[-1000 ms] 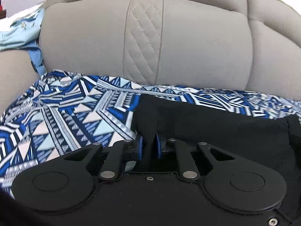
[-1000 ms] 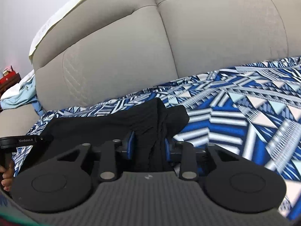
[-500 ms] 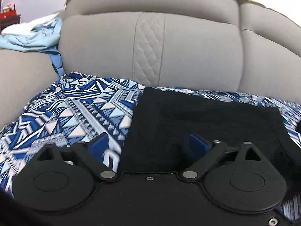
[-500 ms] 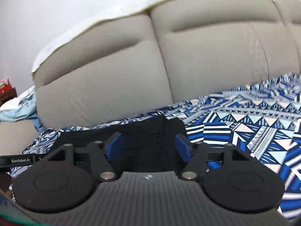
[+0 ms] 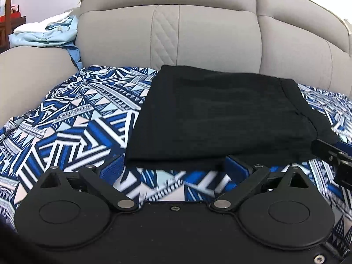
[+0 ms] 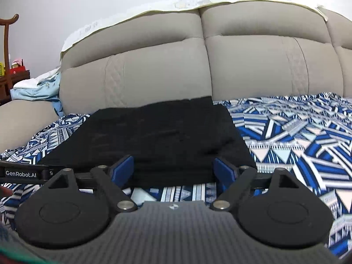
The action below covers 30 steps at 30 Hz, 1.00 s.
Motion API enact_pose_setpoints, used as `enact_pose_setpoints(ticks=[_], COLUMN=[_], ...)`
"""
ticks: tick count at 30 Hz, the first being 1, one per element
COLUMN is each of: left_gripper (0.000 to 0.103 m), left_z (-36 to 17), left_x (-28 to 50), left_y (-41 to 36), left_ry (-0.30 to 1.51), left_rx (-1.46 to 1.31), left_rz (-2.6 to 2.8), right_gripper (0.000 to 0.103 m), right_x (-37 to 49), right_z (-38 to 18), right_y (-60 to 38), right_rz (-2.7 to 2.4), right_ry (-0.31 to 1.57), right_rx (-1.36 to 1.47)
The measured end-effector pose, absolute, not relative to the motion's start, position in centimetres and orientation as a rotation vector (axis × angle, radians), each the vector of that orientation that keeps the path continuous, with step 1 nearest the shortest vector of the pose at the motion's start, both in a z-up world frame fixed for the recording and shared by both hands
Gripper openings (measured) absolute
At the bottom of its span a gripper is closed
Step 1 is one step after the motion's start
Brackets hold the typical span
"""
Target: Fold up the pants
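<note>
Left wrist: left gripper (image 5: 176, 168) jaws just opened, off pants (image 5: 220, 118). Right gripper (image 6: 173, 169) likewise: apart, pants released, lying folded on sofa (image 5: 209, 35).

Legible text: one item. "GenRobot.AI", white letters on a black bar (image 6: 24, 173) at the left edge of the right wrist view; the bar belongs to the left gripper (image 5: 176, 168). Faint marks on the pale sheet (image 6: 92, 27) over the sofa back: too blurred to read. Small logo mark on the right gripper (image 6: 173, 168) body, no letters. Left wrist view: no readable text.
</note>
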State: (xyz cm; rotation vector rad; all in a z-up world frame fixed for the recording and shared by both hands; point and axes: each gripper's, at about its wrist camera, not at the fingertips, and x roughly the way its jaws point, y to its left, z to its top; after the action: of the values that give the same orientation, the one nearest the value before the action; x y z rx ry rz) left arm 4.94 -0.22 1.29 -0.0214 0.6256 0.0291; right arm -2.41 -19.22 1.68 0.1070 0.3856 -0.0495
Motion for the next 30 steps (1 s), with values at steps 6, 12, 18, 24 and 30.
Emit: enact_pose_setpoints(ticks=[6, 12, 18, 24, 30], left_gripper=[0.099, 0.103, 0.103, 0.103, 0.103], left_z=[0.2, -0.4, -0.5, -0.6, -0.6], left_x=[4.3, 4.6, 5.3, 5.9, 5.9], left_y=[-0.7, -0.5, -1.0, -0.9, -0.8], left_ry=[0.639, 0.637, 0.632, 0.632, 0.633], left_rx=[0.006, -0.014, 0.009, -0.001, -0.003], left_rz=[0.049, 0.059, 0.039, 0.019, 0.020], right_gripper=[0.093, 0.098, 0.098, 0.100, 0.103], right_x=[-3.3, -3.0, -2.1, -1.9, -1.7], right_z=[0.8, 0.0, -0.6, -0.7, -0.8], right_y=[-18.3, -17.8, -17.6, -17.6, -17.3], right_rz=[-0.049, -0.065, -0.105, -0.104, -0.099], right_ry=[0.391, 0.401, 0.404, 0.409, 0.422], right_rx=[0.052, 0.035, 0.027, 0.021, 0.002])
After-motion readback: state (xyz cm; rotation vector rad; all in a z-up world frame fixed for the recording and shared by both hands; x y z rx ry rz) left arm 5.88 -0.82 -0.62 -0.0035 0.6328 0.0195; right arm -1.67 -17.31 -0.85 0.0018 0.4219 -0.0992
